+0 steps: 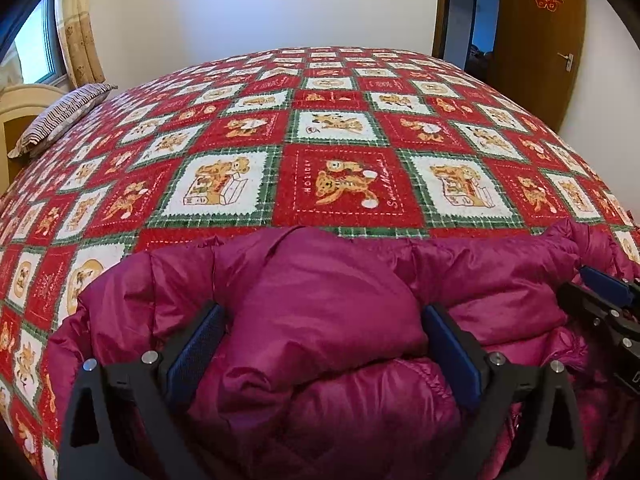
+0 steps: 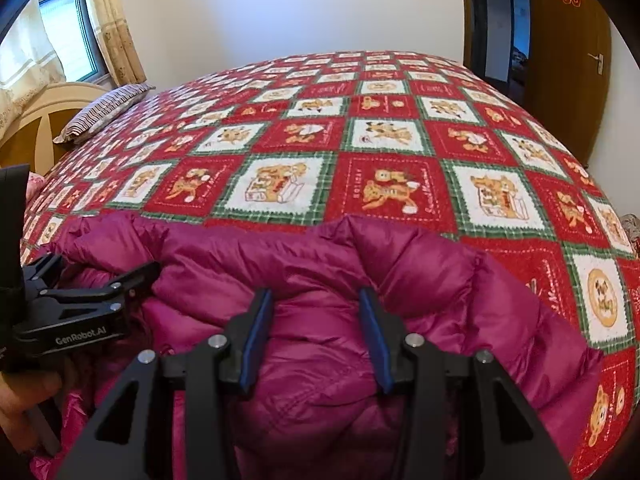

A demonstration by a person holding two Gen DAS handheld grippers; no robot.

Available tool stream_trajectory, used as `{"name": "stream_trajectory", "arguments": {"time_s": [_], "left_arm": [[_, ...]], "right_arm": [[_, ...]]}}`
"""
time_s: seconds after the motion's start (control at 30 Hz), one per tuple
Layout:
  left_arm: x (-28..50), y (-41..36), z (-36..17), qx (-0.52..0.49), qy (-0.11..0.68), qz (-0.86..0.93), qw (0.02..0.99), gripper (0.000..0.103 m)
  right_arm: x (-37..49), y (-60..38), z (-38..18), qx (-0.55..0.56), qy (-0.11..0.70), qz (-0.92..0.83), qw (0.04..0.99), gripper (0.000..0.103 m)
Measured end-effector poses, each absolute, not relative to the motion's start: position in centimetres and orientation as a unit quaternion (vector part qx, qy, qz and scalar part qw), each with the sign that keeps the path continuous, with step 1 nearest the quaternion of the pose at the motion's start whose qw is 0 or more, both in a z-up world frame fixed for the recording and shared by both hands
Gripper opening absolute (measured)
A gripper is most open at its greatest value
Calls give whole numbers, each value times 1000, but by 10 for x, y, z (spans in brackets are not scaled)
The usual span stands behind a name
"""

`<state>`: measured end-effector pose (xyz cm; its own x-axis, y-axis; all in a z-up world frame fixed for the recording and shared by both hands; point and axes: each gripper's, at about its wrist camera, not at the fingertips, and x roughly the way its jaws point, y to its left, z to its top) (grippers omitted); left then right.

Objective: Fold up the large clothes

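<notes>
A puffy magenta down jacket [image 1: 328, 312] lies bunched at the near edge of the bed; it also shows in the right wrist view [image 2: 320, 272]. My left gripper [image 1: 322, 320] has its jaws wide apart, and a thick fold of the jacket bulges between the blue pads [image 1: 200, 344]. My right gripper [image 2: 316, 304] has its jaws apart around a padded fold of the jacket. The right gripper appears at the right edge of the left wrist view [image 1: 604, 300], and the left gripper at the left of the right wrist view [image 2: 80, 304]. I cannot tell whether either one pinches the fabric.
A red, white and green bear-patterned bedspread [image 1: 332, 140] covers the bed beyond the jacket. A striped pillow [image 1: 60, 116] lies at the far left by the headboard [image 2: 40, 120]. A wooden door [image 1: 540, 40] stands at the right, a curtained window [image 2: 68, 28] at the left.
</notes>
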<state>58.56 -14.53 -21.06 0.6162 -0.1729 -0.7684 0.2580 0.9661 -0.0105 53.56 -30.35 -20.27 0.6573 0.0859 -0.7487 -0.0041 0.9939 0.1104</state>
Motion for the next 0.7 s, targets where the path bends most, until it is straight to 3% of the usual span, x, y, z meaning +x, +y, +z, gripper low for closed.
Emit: {"name": "stream_trajectory", "arguments": {"time_s": [0.7], "left_arm": [[585, -146, -213, 59, 421, -116, 898, 100]], "right_arm": [[538, -297, -206, 31, 421, 16, 906, 48]]}}
